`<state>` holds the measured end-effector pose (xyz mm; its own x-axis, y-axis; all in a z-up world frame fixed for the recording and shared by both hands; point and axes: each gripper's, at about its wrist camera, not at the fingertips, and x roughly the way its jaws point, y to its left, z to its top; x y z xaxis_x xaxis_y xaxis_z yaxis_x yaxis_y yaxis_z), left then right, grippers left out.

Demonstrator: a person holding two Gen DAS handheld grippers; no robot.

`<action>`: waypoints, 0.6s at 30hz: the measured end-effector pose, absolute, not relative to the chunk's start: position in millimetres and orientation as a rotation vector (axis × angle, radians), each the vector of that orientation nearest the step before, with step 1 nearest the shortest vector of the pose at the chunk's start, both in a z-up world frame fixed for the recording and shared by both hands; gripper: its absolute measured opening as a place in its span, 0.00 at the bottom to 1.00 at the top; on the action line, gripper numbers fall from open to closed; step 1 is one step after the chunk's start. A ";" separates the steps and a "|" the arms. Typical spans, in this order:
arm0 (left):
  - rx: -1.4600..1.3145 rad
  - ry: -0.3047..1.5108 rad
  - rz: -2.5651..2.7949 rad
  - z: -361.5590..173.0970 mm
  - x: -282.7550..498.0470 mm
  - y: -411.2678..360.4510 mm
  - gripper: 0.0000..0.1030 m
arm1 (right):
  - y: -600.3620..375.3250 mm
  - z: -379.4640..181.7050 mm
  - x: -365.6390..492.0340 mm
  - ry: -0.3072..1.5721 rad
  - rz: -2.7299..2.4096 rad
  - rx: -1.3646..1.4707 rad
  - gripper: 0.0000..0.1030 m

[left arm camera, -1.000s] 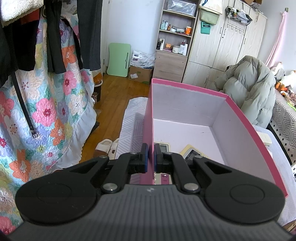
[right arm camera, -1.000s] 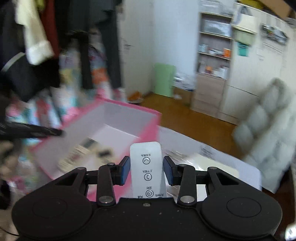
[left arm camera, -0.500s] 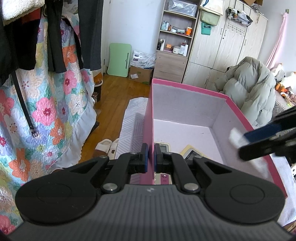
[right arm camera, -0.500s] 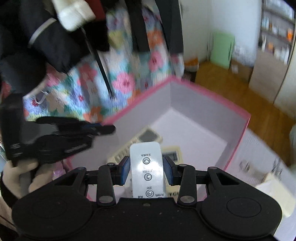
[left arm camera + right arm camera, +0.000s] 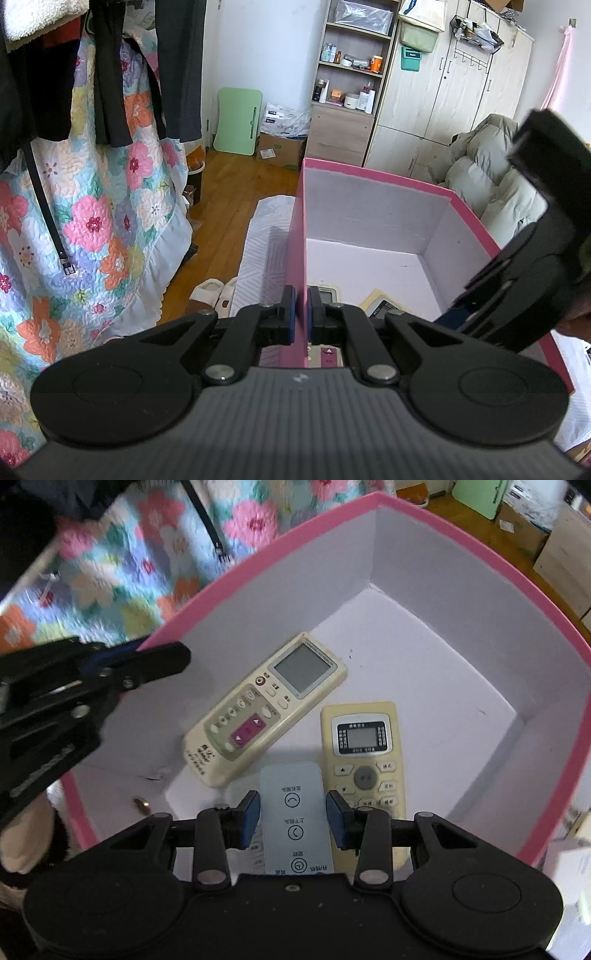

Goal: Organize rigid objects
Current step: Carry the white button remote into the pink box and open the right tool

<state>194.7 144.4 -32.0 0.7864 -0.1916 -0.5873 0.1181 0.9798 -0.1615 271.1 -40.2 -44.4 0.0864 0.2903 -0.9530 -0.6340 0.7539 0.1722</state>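
Observation:
My left gripper (image 5: 299,314) is shut on the left wall of a pink box (image 5: 295,236) with a white inside. It also shows at the left of the right wrist view (image 5: 122,664), clamped on the box rim (image 5: 258,559). My right gripper (image 5: 293,814) is shut on a thin white remote (image 5: 293,812) and holds it low inside the box. Two cream remotes lie on the box floor: a large one (image 5: 266,705) with purple buttons and a smaller one (image 5: 364,753) beside it. The right gripper's body shows at the right of the left wrist view (image 5: 524,266).
A floral quilt (image 5: 92,229) and dark clothes hang at the left. Slippers (image 5: 216,295) lie on the wood floor. A shelf unit (image 5: 351,85), wardrobe (image 5: 461,85) and grey puffer jacket (image 5: 498,177) stand behind the box. A white patterned cloth (image 5: 266,243) lies under the box.
My right gripper has swung left and down over the box with the white remote, now low inside it. My left gripper has stayed clamped on the box wall.

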 end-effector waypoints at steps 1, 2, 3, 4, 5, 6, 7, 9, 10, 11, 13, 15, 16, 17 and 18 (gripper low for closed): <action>-0.118 0.644 -0.167 -32.9 193.7 143.9 0.05 | -38.4 -47.6 273.7 1.335 0.702 -0.316 0.43; -0.117 0.644 -0.167 -33.0 193.5 143.6 0.05 | -37.5 -51.2 276.6 1.357 0.695 -0.303 0.43; -0.116 0.643 -0.168 -33.3 192.9 143.4 0.05 | -36.9 -55.6 279.7 1.385 0.694 -0.283 0.43; -0.118 0.644 -0.168 -33.3 193.2 143.3 0.05 | -35.5 -58.0 283.0 1.408 0.691 -0.265 0.43; -0.118 0.643 -0.168 -33.5 193.0 143.3 0.05 | -35.7 -61.1 285.8 1.427 0.675 -0.244 0.43; -0.120 0.643 -0.169 -33.7 192.9 143.3 0.05 | -37.8 -63.2 287.6 1.452 0.657 -0.219 0.42; -0.124 0.643 -0.171 -34.0 192.7 144.0 0.05 | -39.2 -65.2 289.8 1.473 0.644 -0.199 0.42; -0.127 0.643 -0.174 -34.4 193.0 144.7 0.05 | -41.5 -65.5 290.6 1.481 0.626 -0.197 0.41; -0.128 0.643 -0.175 -34.4 193.1 145.0 0.05 | -41.8 -65.1 290.4 1.474 0.619 -0.210 0.42; -0.130 0.643 -0.176 -34.7 193.2 145.4 0.05 | -42.3 -64.3 289.1 1.466 0.613 -0.226 0.42; -0.130 0.643 -0.177 -34.6 193.3 145.5 0.05 | -41.5 -63.1 286.8 1.447 0.606 -0.266 0.42; -0.129 0.643 -0.177 -34.4 193.5 145.2 0.05 | -39.0 -57.1 284.8 1.406 0.608 -0.333 0.41; -0.128 0.643 -0.177 -34.4 193.7 145.2 0.05 | -36.4 -55.7 282.0 1.375 0.613 -0.375 0.42; -0.132 0.644 -0.177 -34.5 193.4 145.5 0.05 | -33.0 -54.0 280.1 1.351 0.613 -0.408 0.42; -0.130 0.644 -0.177 -34.5 193.5 145.2 0.05 | -29.1 -52.4 277.8 1.320 0.619 -0.450 0.42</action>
<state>193.5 145.2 -34.5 0.7857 -0.2035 -0.5842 0.1230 0.9769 -0.1749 277.8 -29.1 -52.4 0.1277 0.1615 -0.9786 -0.6487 0.7600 0.0408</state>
